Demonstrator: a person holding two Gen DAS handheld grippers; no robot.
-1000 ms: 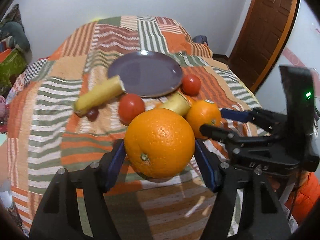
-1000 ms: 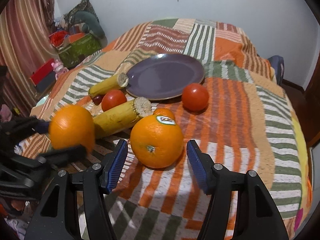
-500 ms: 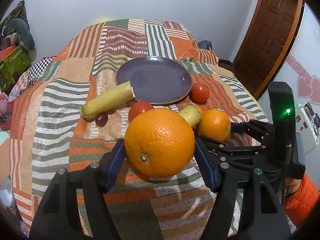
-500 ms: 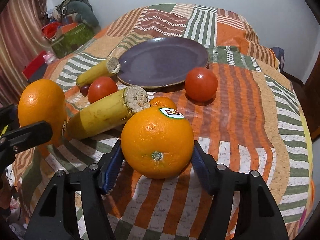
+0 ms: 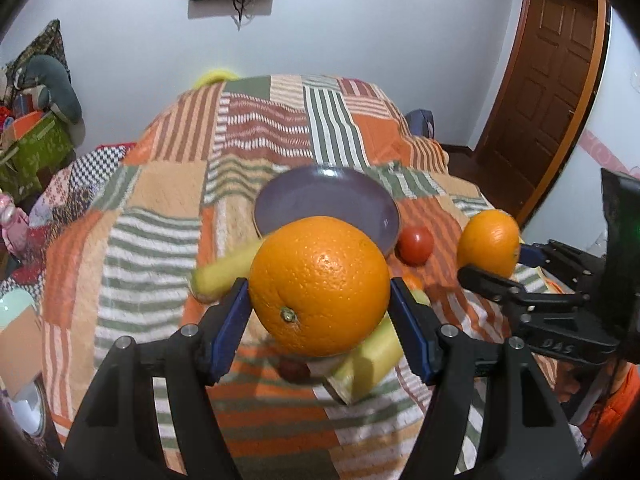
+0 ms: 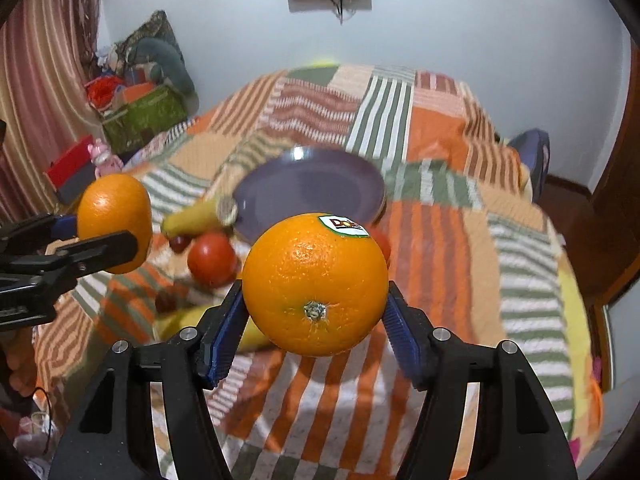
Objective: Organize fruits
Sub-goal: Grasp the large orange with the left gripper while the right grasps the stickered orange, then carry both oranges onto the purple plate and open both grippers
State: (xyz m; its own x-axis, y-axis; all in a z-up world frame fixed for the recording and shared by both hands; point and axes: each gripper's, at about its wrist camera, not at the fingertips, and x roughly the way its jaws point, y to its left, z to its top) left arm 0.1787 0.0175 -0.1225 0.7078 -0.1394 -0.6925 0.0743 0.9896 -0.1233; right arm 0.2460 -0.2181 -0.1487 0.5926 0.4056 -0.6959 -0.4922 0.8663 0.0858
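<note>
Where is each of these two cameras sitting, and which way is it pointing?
Left wrist: rides the left gripper, looking along its fingers over the plain orange toward the purple plate; the right gripper shows at right.
Right wrist: rides the right gripper, looking past the stickered orange at the same plate; the left gripper shows at left.
Shared: plate, patchwork bedspread, both oranges.

Two oranges (image 5: 320,286) (image 6: 315,284) aloft above plate (image 5: 280,204)

Black left tool (image 5: 319,312) with ribbed blue pads (image 5: 230,330), silver screws.
</note>
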